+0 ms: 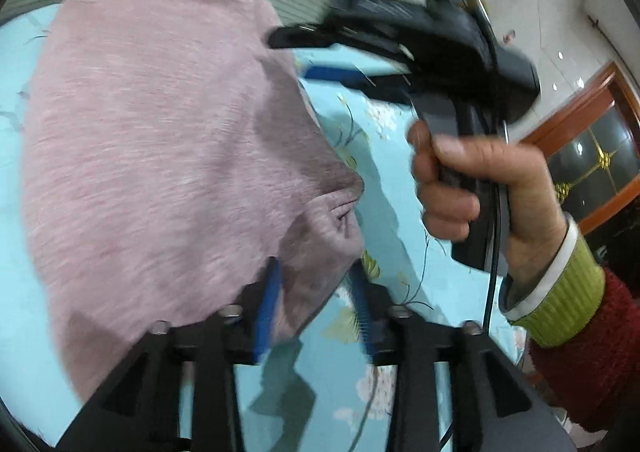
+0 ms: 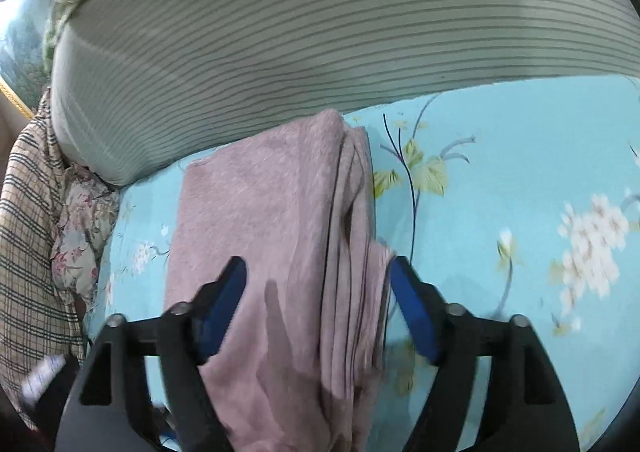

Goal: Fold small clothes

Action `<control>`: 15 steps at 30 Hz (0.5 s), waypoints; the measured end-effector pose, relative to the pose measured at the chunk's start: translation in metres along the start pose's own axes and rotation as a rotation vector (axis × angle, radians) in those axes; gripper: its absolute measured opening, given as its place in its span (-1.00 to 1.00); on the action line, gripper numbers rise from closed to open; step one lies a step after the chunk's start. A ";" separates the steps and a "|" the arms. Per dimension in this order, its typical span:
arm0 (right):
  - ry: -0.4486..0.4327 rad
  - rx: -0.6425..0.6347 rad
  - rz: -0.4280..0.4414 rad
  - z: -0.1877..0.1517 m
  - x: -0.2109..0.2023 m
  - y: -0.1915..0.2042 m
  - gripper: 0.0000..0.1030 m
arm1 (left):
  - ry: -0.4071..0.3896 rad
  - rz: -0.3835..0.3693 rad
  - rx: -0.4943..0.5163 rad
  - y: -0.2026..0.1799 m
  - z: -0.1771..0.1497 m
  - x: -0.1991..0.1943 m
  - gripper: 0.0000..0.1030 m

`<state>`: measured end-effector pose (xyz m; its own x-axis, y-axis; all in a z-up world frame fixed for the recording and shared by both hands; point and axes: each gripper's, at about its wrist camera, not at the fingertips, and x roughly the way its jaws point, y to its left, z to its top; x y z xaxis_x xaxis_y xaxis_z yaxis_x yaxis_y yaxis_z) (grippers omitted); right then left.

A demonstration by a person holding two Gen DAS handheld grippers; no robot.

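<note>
A folded pink knit garment lies on the light-blue floral bed sheet. My left gripper stands open at the garment's near right corner, with a fold of the cloth lying loose between its blue pads. In the right wrist view the same garment shows its stacked layers along the right edge. My right gripper is open wide just above it, one finger over the cloth and the other by the layered edge. In the left wrist view a hand holds the right gripper at the garment's far right side.
A grey-green striped pillow runs along the back of the bed sheet, touching the garment's far end. A plaid cloth and a floral cloth are bunched at the left. A wooden glazed door stands beyond the bed.
</note>
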<state>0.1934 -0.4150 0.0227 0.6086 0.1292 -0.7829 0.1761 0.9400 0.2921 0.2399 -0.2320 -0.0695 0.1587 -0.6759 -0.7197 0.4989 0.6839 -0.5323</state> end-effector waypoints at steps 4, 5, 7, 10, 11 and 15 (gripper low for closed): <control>0.055 0.033 0.026 -0.023 -0.005 -0.003 0.48 | -0.048 0.031 -0.053 0.024 -0.002 -0.035 0.09; 0.069 0.045 0.036 -0.029 -0.005 -0.006 0.48 | -0.065 0.049 -0.079 0.035 -0.003 -0.046 0.20; 0.089 0.059 0.051 -0.036 -0.003 -0.010 0.48 | -0.086 0.070 -0.114 0.047 -0.001 -0.057 0.30; 0.103 0.078 0.081 -0.038 0.002 -0.015 0.48 | -0.104 0.107 -0.186 0.078 0.007 -0.066 0.32; 0.105 0.083 0.089 -0.038 0.003 -0.018 0.48 | -0.106 0.122 -0.213 0.088 0.007 -0.069 0.32; 0.112 0.111 0.119 -0.034 0.017 -0.027 0.48 | -0.111 0.141 -0.286 0.109 0.011 -0.078 0.39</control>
<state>0.1728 -0.4274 -0.0174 0.5415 0.2779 -0.7934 0.1960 0.8760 0.4406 0.2914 -0.1076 -0.0666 0.3088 -0.5842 -0.7506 0.2091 0.8115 -0.5457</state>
